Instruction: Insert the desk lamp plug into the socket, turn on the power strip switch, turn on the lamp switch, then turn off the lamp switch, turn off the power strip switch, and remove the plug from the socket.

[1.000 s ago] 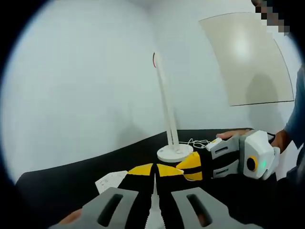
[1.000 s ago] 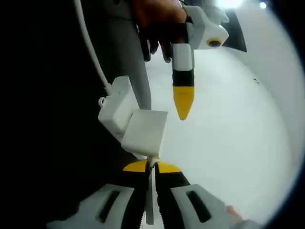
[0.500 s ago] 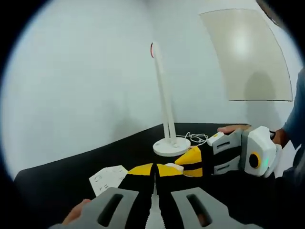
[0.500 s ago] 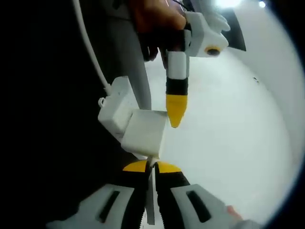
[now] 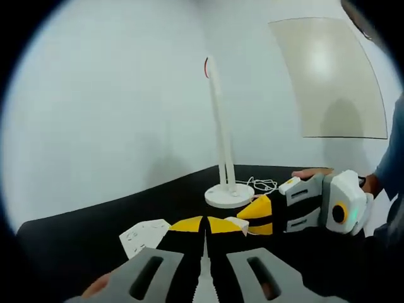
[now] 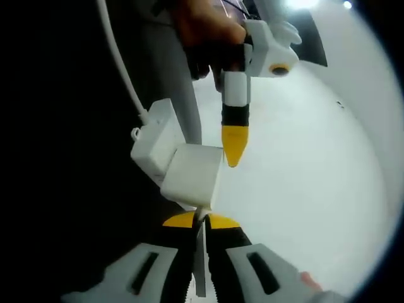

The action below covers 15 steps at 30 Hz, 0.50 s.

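Observation:
In the right gripper view my right gripper (image 6: 201,221) is shut on the white desk lamp plug (image 6: 189,177), a blocky adapter whose white cord (image 6: 120,69) runs off to the upper left. My left gripper (image 6: 233,161) comes down from above, held by a hand, with its yellow tips together right at the plug's upper corner. In the left gripper view my left gripper (image 5: 205,225) is shut with nothing seen between its jaws. The right gripper (image 5: 255,218) reaches in from the right, with the plug (image 5: 237,223) at its tips. The white power strip (image 5: 142,235) lies to the left on the black table (image 5: 95,240).
The white desk lamp (image 5: 219,126) stands upright on its round base (image 5: 229,196) at the back of the table, with loose cord (image 5: 262,185) beside it. A person's hand (image 5: 309,172) and sleeve are on the right. A pale board (image 5: 331,76) hangs on the wall.
The left gripper's tip has come down closer to the plug held by the right gripper. The right gripper keeps its hold and has barely moved.

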Motion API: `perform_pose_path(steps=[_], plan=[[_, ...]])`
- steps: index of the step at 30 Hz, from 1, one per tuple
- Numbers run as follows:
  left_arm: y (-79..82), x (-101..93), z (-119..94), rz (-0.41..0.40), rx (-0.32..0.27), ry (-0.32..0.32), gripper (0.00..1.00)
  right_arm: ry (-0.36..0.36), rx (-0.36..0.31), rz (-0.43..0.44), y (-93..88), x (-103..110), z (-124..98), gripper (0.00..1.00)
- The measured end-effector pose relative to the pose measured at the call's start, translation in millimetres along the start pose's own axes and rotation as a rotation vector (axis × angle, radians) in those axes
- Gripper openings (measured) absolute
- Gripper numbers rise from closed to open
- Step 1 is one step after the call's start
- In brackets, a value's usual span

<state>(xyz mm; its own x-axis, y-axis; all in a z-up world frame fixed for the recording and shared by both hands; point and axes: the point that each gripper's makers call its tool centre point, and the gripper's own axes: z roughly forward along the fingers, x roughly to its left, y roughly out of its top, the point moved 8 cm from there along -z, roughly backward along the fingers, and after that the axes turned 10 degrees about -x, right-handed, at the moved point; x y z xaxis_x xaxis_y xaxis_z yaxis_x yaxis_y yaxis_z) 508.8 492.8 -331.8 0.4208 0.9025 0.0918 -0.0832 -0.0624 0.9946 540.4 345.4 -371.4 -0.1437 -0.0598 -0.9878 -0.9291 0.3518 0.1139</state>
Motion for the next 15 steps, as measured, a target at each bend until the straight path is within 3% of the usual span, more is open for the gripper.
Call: perform_pose_path(steps=[10, 15], plan=[[1.0, -3.6, 7.7, 0.067, 0.020, -0.033, 0.00, 0.024, 0.017, -0.005, -1.7, 3.7, 0.0, 0.08], [-0.2, -6.1, 6.8, 0.111, -0.016, -0.041, 0.00, 0.029, 0.021, -0.005, -1.4, 3.6, -0.6, 0.08]])
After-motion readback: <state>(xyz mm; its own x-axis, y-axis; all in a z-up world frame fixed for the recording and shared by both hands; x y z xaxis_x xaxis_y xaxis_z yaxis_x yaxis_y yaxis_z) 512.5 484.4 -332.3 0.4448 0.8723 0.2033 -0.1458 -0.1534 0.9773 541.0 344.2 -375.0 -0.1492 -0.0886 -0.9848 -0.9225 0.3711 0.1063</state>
